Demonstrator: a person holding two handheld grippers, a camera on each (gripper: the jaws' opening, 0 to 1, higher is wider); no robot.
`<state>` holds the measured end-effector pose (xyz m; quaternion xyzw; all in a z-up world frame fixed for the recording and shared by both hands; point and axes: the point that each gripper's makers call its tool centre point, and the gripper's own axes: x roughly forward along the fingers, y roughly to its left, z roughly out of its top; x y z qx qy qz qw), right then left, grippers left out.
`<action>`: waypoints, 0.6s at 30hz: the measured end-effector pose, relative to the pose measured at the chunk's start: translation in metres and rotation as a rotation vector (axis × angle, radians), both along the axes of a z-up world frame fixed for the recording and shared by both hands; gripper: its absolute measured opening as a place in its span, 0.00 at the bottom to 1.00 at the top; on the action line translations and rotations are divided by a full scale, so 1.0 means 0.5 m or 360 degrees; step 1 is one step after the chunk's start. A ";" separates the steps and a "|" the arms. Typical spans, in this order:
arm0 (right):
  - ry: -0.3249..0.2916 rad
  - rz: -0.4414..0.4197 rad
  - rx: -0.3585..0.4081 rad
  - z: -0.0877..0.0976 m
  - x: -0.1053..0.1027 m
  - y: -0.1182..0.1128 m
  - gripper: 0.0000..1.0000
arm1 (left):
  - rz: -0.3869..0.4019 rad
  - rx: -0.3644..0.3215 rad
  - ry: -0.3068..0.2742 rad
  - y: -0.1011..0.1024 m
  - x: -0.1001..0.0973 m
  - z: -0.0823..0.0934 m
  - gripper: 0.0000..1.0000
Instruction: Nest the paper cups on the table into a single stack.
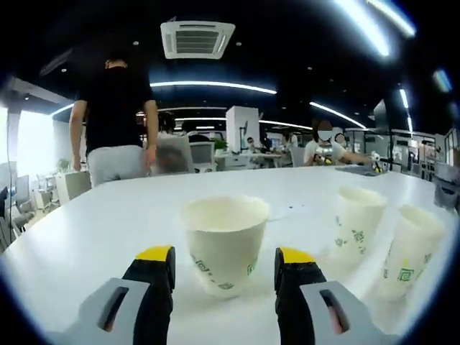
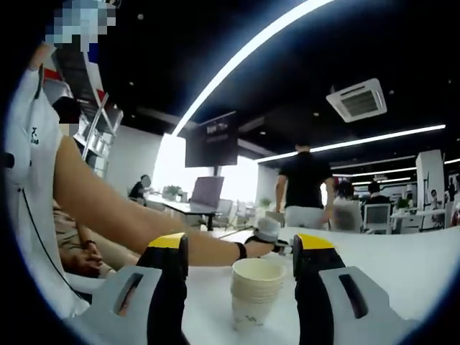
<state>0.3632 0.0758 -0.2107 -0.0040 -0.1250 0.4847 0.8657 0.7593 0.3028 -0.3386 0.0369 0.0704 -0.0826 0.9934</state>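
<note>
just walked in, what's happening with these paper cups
A person holding a gripper in each hand is nesting paper cups on a white table. The left gripper has open jaws either side of a single cup, with two more cups standing further off. The right gripper is open before a nested stack. Nothing is gripped yet.

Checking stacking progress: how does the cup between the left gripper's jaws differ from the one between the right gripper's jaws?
The single paper cup in the left gripper view shows one rim; the nested stack of cups in the right gripper view shows several layered rims. The single cup's green print is clearer. Both stand upright on the white table, between open jaws, ungripped.
</note>
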 end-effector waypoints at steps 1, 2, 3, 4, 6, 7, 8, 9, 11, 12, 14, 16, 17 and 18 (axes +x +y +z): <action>-0.0002 -0.0001 -0.0001 0.000 0.000 0.000 0.62 | 0.0012 0.0003 -0.0013 0.001 0.001 0.004 0.56; -0.0003 0.0000 -0.0002 0.001 0.000 0.000 0.62 | 0.0013 0.0002 -0.0019 0.000 0.004 0.007 0.56; -0.0002 -0.0001 -0.0003 0.000 0.001 0.000 0.62 | 0.0009 0.0001 -0.0024 -0.002 0.006 0.008 0.56; -0.0001 -0.0002 -0.0006 0.000 0.001 0.000 0.62 | -0.0005 0.0001 -0.0017 -0.005 0.010 0.007 0.56; -0.0002 -0.0009 -0.0009 0.000 0.003 -0.001 0.62 | -0.0013 0.0013 -0.0004 -0.006 0.016 0.004 0.56; -0.0003 -0.0012 -0.0009 0.001 0.003 -0.002 0.62 | -0.0019 0.0007 -0.0010 -0.007 0.016 0.005 0.56; -0.0004 -0.0014 -0.0008 0.001 0.004 -0.003 0.62 | -0.0022 0.0004 -0.0011 -0.007 0.020 0.005 0.56; -0.0004 -0.0018 -0.0008 0.001 0.005 -0.005 0.61 | -0.0022 0.0004 -0.0012 -0.006 0.020 0.003 0.55; 0.0000 -0.0028 -0.0012 -0.001 0.007 -0.008 0.61 | -0.0019 -0.0017 -0.0012 -0.002 0.021 0.001 0.52; 0.0004 -0.0029 -0.0013 -0.002 0.008 -0.008 0.61 | -0.0016 -0.0023 -0.0009 0.000 0.023 0.000 0.49; 0.0006 -0.0032 -0.0016 -0.004 0.009 -0.010 0.61 | -0.0010 -0.0037 -0.0015 0.003 0.022 0.001 0.46; 0.0006 -0.0036 -0.0017 -0.004 0.009 -0.010 0.61 | -0.0023 -0.0043 -0.0013 0.001 0.021 0.002 0.46; 0.0006 -0.0035 -0.0014 -0.004 0.010 -0.010 0.61 | -0.0037 -0.0047 -0.0027 -0.001 0.019 0.006 0.45; 0.0009 -0.0034 -0.0014 -0.004 0.010 -0.010 0.61 | -0.0045 -0.0032 -0.0040 -0.002 0.017 0.009 0.45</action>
